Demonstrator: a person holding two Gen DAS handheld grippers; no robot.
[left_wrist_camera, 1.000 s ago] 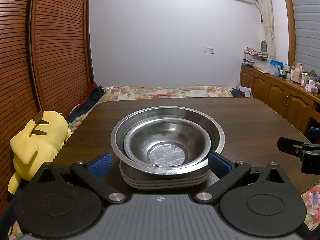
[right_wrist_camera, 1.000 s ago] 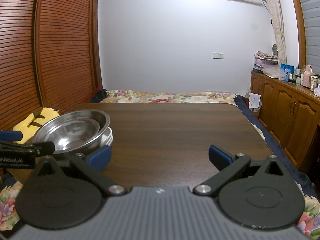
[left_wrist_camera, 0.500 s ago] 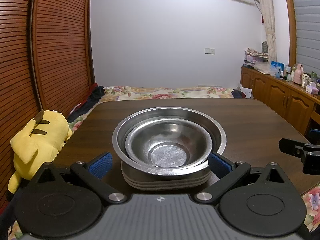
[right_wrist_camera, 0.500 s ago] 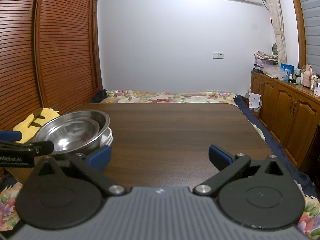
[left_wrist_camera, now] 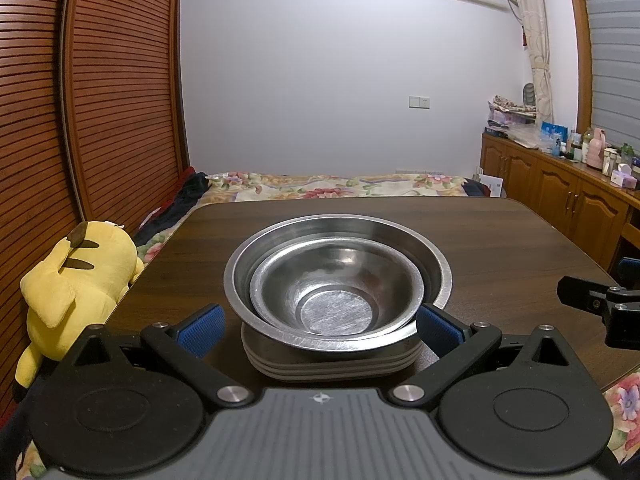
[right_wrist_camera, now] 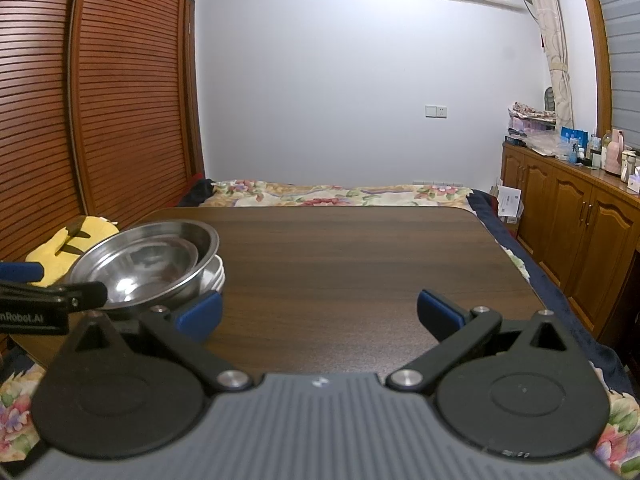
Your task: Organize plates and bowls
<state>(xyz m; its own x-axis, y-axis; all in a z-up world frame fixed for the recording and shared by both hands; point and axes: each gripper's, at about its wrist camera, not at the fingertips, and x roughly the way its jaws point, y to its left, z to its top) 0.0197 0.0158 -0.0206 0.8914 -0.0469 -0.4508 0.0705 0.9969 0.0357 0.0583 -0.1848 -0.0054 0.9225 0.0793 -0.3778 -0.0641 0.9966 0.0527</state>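
A small steel bowl (left_wrist_camera: 336,284) sits nested inside a larger steel bowl (left_wrist_camera: 434,264), and both rest on a stack of pale plates (left_wrist_camera: 332,364) near the front left of the dark wooden table (left_wrist_camera: 500,240). My left gripper (left_wrist_camera: 318,326) is open, its blue fingertips on either side of the stack, apart from it. My right gripper (right_wrist_camera: 320,312) is open and empty over bare table, to the right of the bowls (right_wrist_camera: 144,260) and plates (right_wrist_camera: 214,276).
A yellow plush toy (left_wrist_camera: 76,280) lies off the table's left edge. A bed with floral cover (right_wrist_camera: 340,194) lies beyond the far edge. Wooden cabinets (right_wrist_camera: 580,216) with bottles stand at the right. Slatted wooden doors line the left wall.
The left gripper has edged slightly; the stack sits a little lower and closer in its view. The right gripper has hardly moved.
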